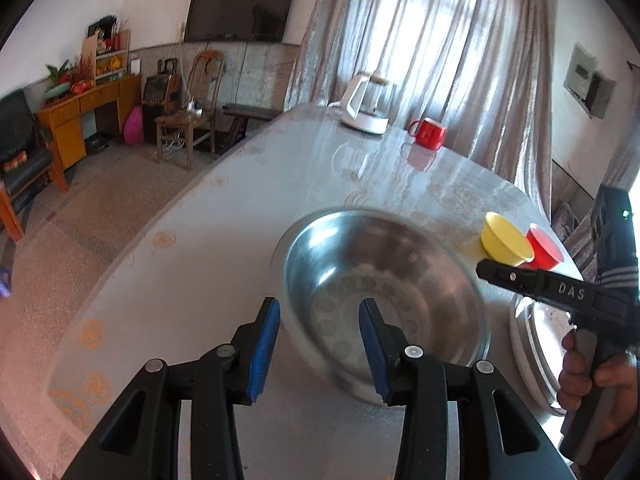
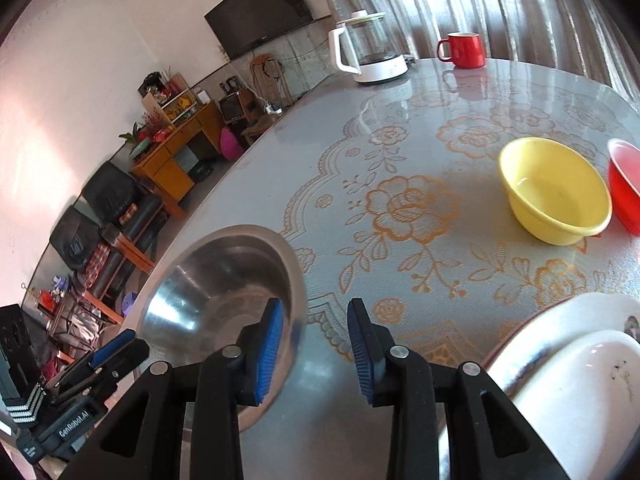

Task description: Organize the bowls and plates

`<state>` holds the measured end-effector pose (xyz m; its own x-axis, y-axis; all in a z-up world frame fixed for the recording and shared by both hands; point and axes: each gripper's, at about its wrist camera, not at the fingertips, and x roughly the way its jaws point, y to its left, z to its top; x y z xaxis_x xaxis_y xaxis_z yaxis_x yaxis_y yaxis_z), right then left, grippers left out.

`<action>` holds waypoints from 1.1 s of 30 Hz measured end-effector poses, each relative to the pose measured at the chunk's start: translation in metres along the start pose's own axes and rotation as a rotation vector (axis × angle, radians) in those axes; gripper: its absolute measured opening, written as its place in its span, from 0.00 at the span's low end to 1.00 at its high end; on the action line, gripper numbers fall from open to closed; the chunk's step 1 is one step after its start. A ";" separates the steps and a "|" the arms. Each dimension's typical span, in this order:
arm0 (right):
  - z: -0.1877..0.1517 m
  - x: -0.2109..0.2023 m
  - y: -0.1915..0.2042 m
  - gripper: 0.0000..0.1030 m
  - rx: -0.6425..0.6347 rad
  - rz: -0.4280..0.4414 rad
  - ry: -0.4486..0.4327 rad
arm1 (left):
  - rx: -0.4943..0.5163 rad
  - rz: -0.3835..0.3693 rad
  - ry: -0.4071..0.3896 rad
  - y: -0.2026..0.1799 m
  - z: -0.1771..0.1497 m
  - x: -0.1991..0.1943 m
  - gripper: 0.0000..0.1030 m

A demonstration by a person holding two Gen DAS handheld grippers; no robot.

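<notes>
The steel bowl (image 1: 384, 308) sits upright on the table (image 2: 400, 120), centre-low in the left view and lower left in the right view, close to the near edge. Your left gripper (image 1: 320, 354) straddles its near rim, one blue pad outside the wall and one over the inside. The pads stand well apart and do not press on the metal, so that tool is released, not gripping. The bowl looks smeared in the left view, so I cannot tell whether it is fully at rest. Your right gripper (image 2: 316, 354) comes in at the opposite rim, its left pad overlapping the bowl's edge. Its pads are parted too and nothing is caught between them. Working from both sides makes sense for a wide, slick bowl that one thin-rim pinch would tip. The stack of plates (image 2: 532, 344) with a white bowl (image 2: 592, 376) on top sits at lower right of the right view, and it reads as the collecting spot. The yellow bowl (image 2: 556, 190) and red bowl (image 2: 626, 184) wait side by side at right, apparently not yet sorted. The kettle (image 2: 368, 48) and mug (image 2: 464, 50) stand at the far edge, well clear of the work.
</notes>
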<state>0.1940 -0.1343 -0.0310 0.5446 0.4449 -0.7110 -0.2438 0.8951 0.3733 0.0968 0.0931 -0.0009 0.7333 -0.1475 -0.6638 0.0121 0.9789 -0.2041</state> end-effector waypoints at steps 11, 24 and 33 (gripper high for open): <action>0.004 -0.052 -0.073 0.32 0.161 -0.061 -0.104 | 0.131 -0.121 -0.011 -0.070 0.026 0.008 0.46; 0.027 -0.069 -0.161 0.32 0.341 -0.166 -0.168 | 0.127 -0.234 0.131 -0.161 0.066 0.076 0.47; 0.053 -0.047 -0.195 0.31 0.394 -0.193 -0.126 | 0.124 -0.253 0.208 -0.202 0.089 0.135 0.48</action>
<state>0.2582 -0.3310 -0.0392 0.6494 0.2419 -0.7209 0.1822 0.8709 0.4564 0.2534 -0.1124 0.0150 0.5427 -0.4011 -0.7379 0.2675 0.9154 -0.3009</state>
